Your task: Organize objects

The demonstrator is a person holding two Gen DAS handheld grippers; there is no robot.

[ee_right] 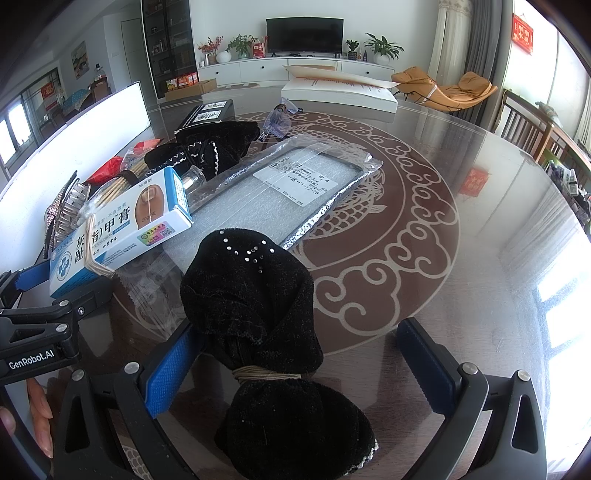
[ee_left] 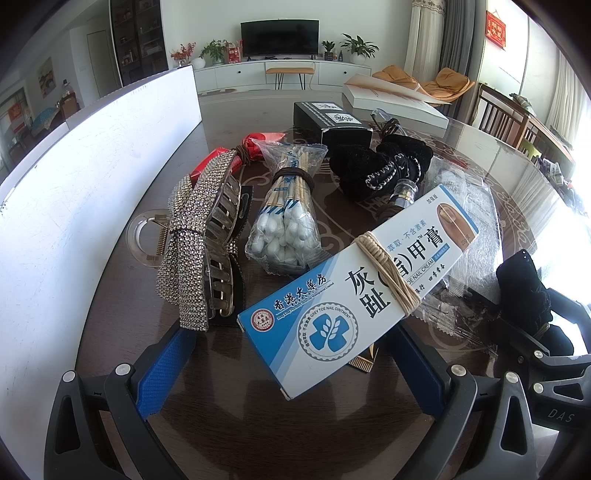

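Left wrist view: nail-cream box [ee_left: 354,288], cord-bound, lies between the spread fingers of the left gripper [ee_left: 291,365], ungripped; right gripper [ee_right: 299,373], likewise wide, straddles a black velvet bundle [ee_right: 258,295], probably awaiting sorting.

Sunlit living room: television [ee_right: 304,36] on white cabinet [ee_right: 295,70], orange lounger [ee_right: 448,88].

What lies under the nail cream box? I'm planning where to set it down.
Under the nail cream box: dark table, a gold comb-like edge peeking out, clear packaging. Whatever else it covers is hidden.
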